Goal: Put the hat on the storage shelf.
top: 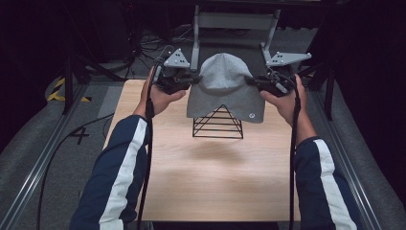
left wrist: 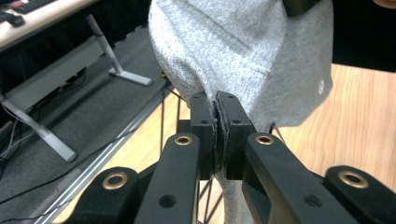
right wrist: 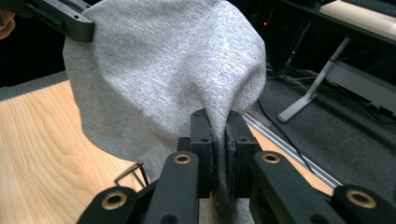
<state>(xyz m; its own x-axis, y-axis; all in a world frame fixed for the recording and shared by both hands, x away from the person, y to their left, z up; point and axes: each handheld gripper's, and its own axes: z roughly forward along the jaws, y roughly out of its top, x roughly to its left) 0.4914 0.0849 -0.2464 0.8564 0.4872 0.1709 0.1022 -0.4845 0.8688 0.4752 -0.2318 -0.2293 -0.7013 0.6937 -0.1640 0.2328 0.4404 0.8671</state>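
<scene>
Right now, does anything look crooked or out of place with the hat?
Nothing stands out. The grey beanie hangs fairly evenly between the left gripper and right gripper, over the black wire stand, undamaged.

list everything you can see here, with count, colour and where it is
beanie: 1, grey, held up over the far middle of the table, draped over the top of the wire stand, pinched at both sides
wire stand: 1, black, pyramid shape, standing on the far middle of the table under the beanie
table: 1, light wood, centre of the high view
metal frame: 1, grey, on the floor beyond the table
cables: several, black, on the grey floor at the left
left gripper: 1, black, shut on the beanie's left edge
right gripper: 1, black, shut on the beanie's right edge
sleeves: 2, navy with a white stripe, coming in from the bottom
</scene>
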